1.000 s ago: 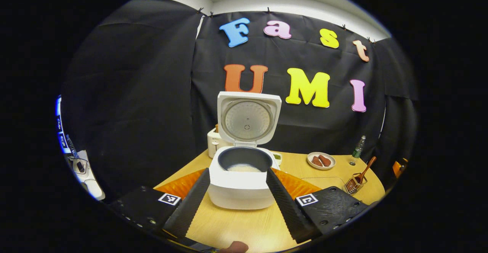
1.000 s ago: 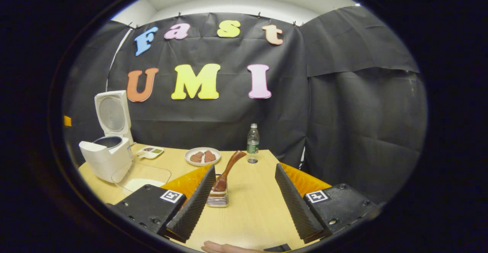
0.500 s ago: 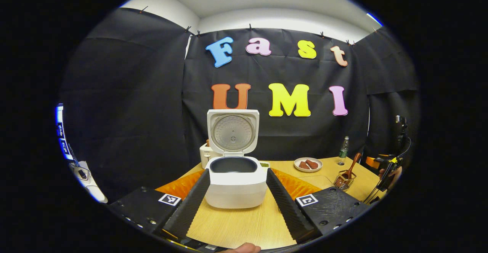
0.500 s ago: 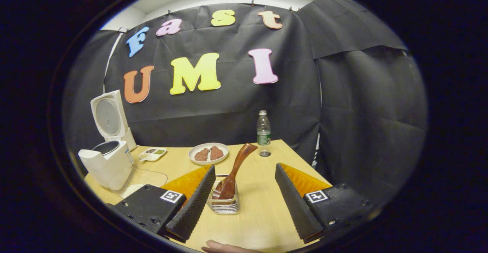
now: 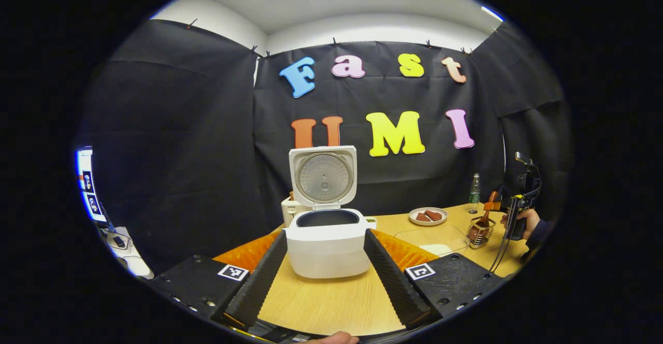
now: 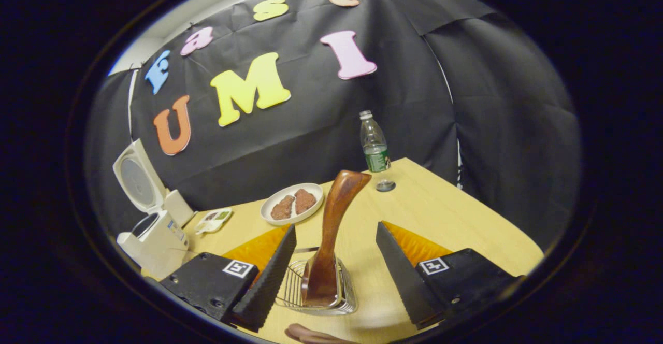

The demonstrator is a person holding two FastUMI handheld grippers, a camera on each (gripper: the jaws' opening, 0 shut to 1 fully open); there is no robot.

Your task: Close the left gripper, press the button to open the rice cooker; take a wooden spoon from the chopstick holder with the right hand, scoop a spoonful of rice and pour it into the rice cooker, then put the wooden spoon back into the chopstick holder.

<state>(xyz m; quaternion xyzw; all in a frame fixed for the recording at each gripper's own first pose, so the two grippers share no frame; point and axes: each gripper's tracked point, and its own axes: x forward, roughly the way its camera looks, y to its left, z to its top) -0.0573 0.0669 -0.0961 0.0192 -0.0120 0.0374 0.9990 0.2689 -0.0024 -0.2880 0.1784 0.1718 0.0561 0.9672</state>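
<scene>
The white rice cooker stands on the wooden table with its lid raised and the dark inner pot showing. My left gripper is open a short way in front of it, touching nothing. The brown wooden spoon stands bowl-down in the wire chopstick holder. My right gripper is open, its fingers on either side of the spoon's handle without pressing it. A clear shallow container with white rice lies between cooker and holder. The left gripper view has the right gripper in a hand by the holder.
A white plate of brown food, a small sauce tray, a plastic bottle and its cap sit along the table's back. The cooker is far left of the right gripper. A small white appliance stands behind the cooker.
My left gripper has drawn back from the open cooker. My right gripper has moved forward and tilted, so the spoon's handle, earlier beside the left finger, now stands between its fingers.
</scene>
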